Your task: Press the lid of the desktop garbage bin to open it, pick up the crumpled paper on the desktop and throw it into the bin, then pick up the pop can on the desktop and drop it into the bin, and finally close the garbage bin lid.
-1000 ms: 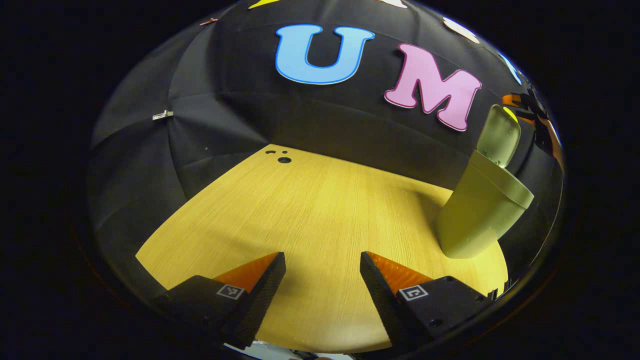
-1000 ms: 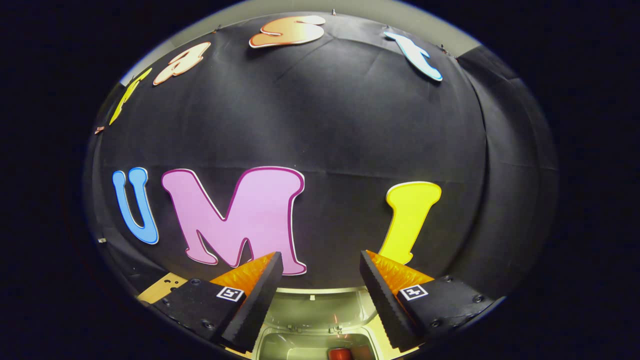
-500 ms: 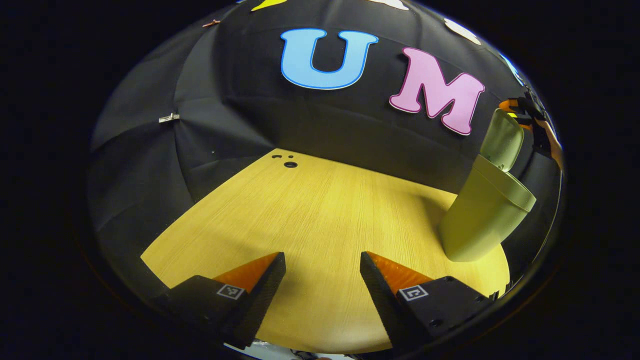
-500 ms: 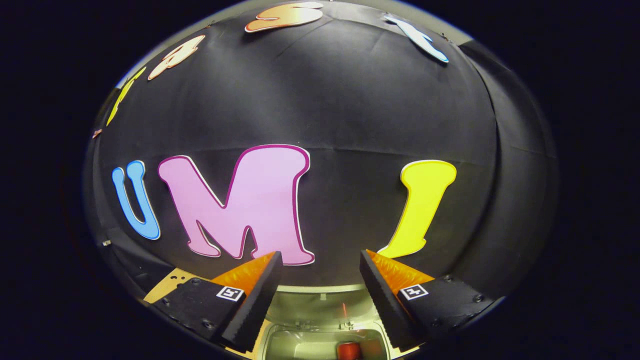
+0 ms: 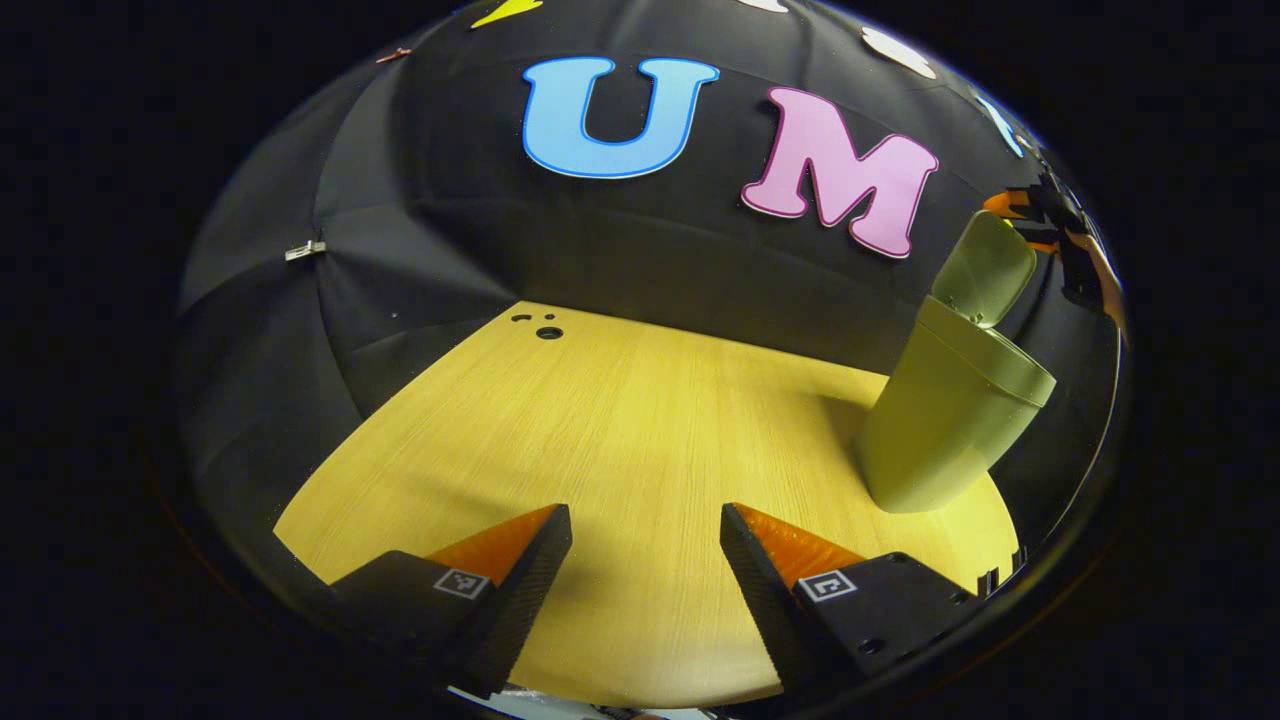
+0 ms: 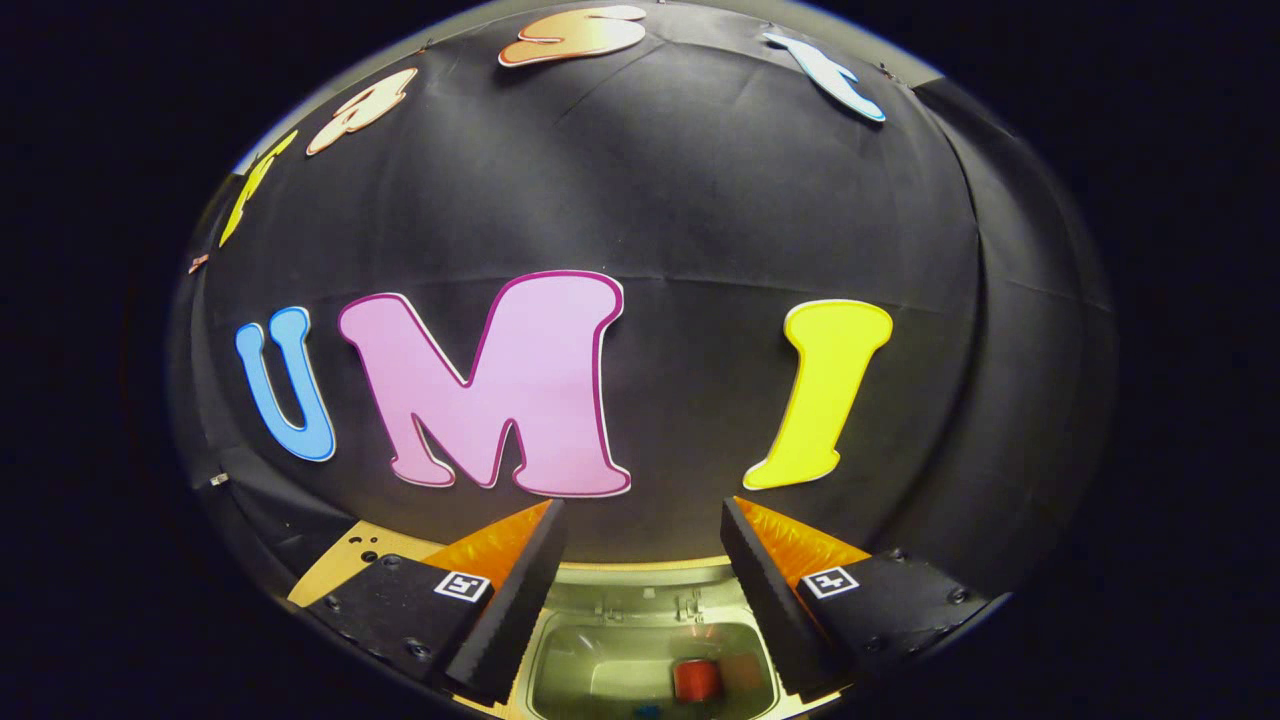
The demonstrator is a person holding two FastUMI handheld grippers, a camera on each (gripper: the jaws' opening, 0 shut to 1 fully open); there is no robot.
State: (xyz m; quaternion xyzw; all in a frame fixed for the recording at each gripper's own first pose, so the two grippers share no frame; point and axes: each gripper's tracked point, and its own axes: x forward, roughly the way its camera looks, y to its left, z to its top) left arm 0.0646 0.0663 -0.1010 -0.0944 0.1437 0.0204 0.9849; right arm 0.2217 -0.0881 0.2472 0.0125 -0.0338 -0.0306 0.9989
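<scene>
Hidden or cut off: in the right gripper view the garbage bin (image 6: 655,672) sits at the very bottom edge, so only its open mouth and the inner face of the raised lid (image 6: 640,600) show; its outer walls are out of sight there. The bin's floor is dim, and a small blue speck low in it is too small to identify.
Pop can: a red can (image 6: 697,680) lies inside the bin, seen roughly end-on from above. Its long axis cannot be told from this angle, and any print on it is unreadable.
Crumpled paper: a pale brownish patch just beside the can may be it, but I cannot tell.
Writing: both grippers carry small square black-and-white coded markers near the fingers. No brand or readable text appears on the bin.
Bin orientation: in the left gripper view the olive-green bin (image 5: 945,420) stands on the wooden desktop (image 5: 620,420) toward the right, long axis upright though the lens tilts it, mouth upward. The lid (image 5: 985,268) is hinged up at the back, standing nearly vertical.
Left gripper (image 5: 645,525): fingers spread apart with nothing between them, hanging above bare desktop, well apart from the bin.
Right gripper (image 6: 640,520): fingers parted and empty, poised directly over the bin's open mouth; in the left gripper view it shows partly at the far right edge, behind the lid.
Desktop detail: a few small dark holes (image 5: 548,332) near its far edge.
</scene>
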